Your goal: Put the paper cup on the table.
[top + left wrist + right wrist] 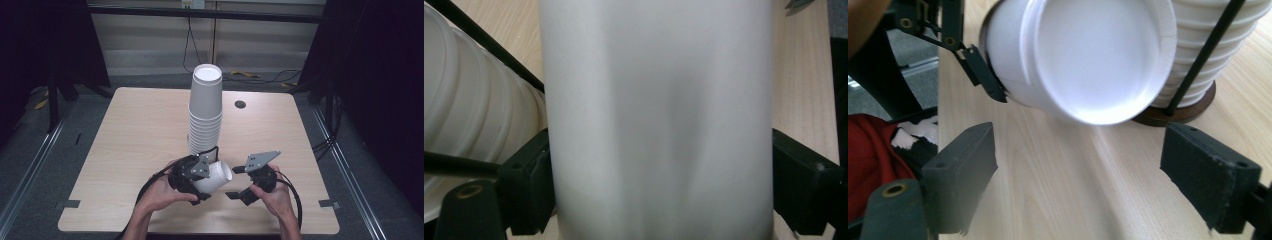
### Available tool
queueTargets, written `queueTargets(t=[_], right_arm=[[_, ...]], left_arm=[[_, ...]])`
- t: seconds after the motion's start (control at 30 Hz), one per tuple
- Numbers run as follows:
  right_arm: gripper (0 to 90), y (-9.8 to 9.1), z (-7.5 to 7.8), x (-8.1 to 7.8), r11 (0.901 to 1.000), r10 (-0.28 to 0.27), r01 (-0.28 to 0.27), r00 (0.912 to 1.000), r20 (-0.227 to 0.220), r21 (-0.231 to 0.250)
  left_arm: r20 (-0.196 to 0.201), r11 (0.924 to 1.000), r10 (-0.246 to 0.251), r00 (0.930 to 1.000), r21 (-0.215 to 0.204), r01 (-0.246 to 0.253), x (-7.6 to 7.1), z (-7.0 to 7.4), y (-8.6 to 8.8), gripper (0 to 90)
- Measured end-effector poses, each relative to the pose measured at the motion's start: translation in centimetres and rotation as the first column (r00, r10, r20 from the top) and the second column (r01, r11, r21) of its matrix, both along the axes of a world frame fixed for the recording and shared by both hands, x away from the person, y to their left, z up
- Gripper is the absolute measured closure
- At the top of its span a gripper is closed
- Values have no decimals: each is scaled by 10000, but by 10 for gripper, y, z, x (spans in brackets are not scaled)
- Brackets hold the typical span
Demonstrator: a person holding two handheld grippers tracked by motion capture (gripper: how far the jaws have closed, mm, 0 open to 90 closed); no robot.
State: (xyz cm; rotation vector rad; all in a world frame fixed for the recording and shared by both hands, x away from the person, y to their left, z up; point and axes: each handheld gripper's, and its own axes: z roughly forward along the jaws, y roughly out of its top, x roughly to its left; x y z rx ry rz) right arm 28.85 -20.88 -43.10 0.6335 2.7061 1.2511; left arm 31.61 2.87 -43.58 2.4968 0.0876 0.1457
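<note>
Lying on its side near the table's front edge, a white paper cup (216, 176) sits clamped in the left gripper (200, 172), its wall dented between the jaws. The right gripper (239, 182) faces its base, jaws apart and empty. Behind, a stack of cups (205, 112) stands on the pale wood table (135, 130); dark curtains and cables surround.
</note>
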Motion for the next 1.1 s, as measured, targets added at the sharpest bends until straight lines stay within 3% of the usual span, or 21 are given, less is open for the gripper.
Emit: queueTargets(t=[0.17, 0.23, 0.33, 0.5, 0.53, 0.57, 0.63, 0.67, 0.7, 0.97, 1.0, 1.03, 1.07, 1.1], right_arm=[[198, 4, 0, 3, 9989, 284, -293, 9992, -271, -357], [220, 5, -1, 4, 9984, 373, -389, 9985, -392, -411], [202, 8, -2, 8, 9966, 487, -519, 9975, -514, -636], [185, 12, -1, 12, 9960, 628, -673, 9952, -750, -592], [176, 13, -1, 13, 9948, 672, -727, 9947, -778, -707], [175, 14, -1, 14, 9944, 675, -737, 9944, -808, -754], [133, 16, -1, 15, 9922, 914, -984, 9918, -898, -766], [144, 17, -2, 15, 9924, 892, -963, 9918, -916, -763], [159, 18, -2, 15, 9913, 912, -1004, 9903, -1052, -855], [173, 25, -3, 17, 9817, 1328, -1499, 9810, -1416, -1176], [174, 25, -3, 17, 9808, 1297, -1483, 9809, -1448, -1263], [181, 26, -3, 18, 9801, 1342, -1531, 9800, -1468, -1261], [194, 25, -3, 18, 9793, 1407, -1602, 9781, -1531, -1237], [194, 25, -3, 18, 9799, 1408, -1589, 9792, -1463, -1205]], left_arm=[[-26, 9990, -201, 9998, 410, 202, 1, -2, -6, 142], [88, 9979, -10, 10000, 644, 4, 0, -4, -7, 142], [58, 9971, -213, 9998, 734, 208, -2, -4, -9, 142], [145, 9939, -482, 9987, 1004, 465, -3, -2, -12, 142], [257, 9889, -782, 9966, 1283, 743, -2, 0, -12, 142], [147, 9925, -593, 9981, 1075, 574, -4, -2, -13, 142], [369, 9867, -945, 9948, 1359, 887, -4, 0, -13, 143], [265, 9921, -720, 9971, 1045, 689, -6, -2, -14, 144], [183, 9921, -759, 9969, 1016, 737, -7, -2, -14, 144], [142, 9868, -1028, 9946, 1271, 1002, -11, -5, -23, 145], [234, 9836, -1163, 9929, 1415, 1119, -11, -4, -23, 146], [387, 9727, -1566, 9869, 1795, 1473, -9, -2, -23, 146], [60, 9914, -829, 9965, 1026, 818, -15, -7, -25, 146], [214, 9821, -1254, 9919, 1445, 1210, -12, -5, -25, 146]])
